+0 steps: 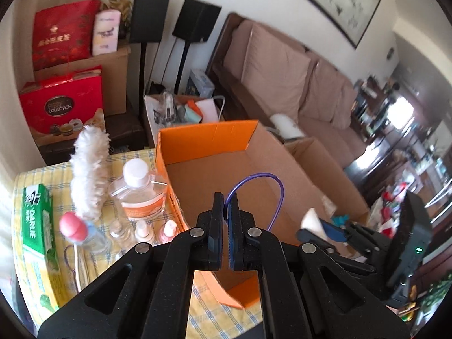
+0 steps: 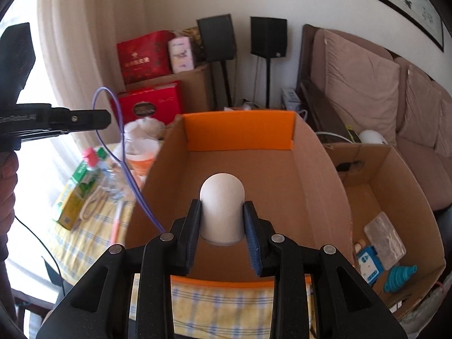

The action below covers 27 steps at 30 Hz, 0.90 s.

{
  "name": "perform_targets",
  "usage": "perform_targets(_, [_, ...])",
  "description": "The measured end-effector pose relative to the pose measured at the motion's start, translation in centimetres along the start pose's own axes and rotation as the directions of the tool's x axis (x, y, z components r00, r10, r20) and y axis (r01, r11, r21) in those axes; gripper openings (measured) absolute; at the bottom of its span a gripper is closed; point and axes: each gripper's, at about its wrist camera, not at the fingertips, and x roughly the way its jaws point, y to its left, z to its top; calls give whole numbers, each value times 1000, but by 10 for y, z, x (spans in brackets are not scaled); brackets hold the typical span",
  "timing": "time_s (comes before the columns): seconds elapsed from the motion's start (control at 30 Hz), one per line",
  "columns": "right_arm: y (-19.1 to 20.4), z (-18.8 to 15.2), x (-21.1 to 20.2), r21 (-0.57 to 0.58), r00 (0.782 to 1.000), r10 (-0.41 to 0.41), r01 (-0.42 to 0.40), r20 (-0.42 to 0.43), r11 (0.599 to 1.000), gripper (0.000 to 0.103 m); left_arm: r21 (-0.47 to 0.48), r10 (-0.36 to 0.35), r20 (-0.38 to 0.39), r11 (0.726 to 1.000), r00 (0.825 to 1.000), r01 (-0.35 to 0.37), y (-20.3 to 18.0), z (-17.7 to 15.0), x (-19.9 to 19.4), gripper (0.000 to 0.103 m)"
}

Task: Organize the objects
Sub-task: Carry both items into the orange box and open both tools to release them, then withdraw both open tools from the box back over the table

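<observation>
My left gripper [image 1: 226, 200] is shut on a thin purple cord loop [image 1: 262, 180] and holds it over the orange cardboard box [image 1: 209, 138]. My right gripper [image 2: 221, 212] is shut on a white domed object [image 2: 221, 206] and holds it over the same box [image 2: 237, 132]. In the right wrist view the left gripper [image 2: 106, 120] shows at the left with the purple cord [image 2: 118, 152] trailing down from it toward my right gripper. In the left wrist view the right gripper [image 1: 322, 227] shows at the right with the white object [image 1: 310, 220] in it.
On the yellow checked cloth [image 1: 118, 260] left of the box lie a green toothpaste carton [image 1: 39, 231], a white fluffy duster [image 1: 89, 169], a clear bottle with orange label [image 1: 138, 192] and several small bottles. A second open carton [image 2: 395, 212] with small items stands at the right, by a sofa [image 2: 381, 90].
</observation>
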Motion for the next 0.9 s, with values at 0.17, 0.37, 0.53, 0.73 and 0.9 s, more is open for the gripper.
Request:
perform_targets(0.17, [-13,-3,21,13,999,-11,12,-38,1000,30,30,41,-87,999,995,-39,-10,3,45,2])
perform_targets(0.37, [-20,-7,45,23,997,-21,23,-70,999,39,44,85,-131,996,988,-80,-14,-2,75,6])
perform_targets(0.53, [-25,-6,50,65,998,-13,17,-63,998,55,24,97,-139,995,985,-95,-7,-2,84,47])
perform_targets(0.73, [-29,-1,35,88,999,-18,20,-27,996,56,-3,87,-99,996,991,-87,2,0,69,61])
perform_targets(0.9, [-26,3,21,93,1000,-23,23,7,995,63,1,93,-30,996,995,-93,5,-4,39,75])
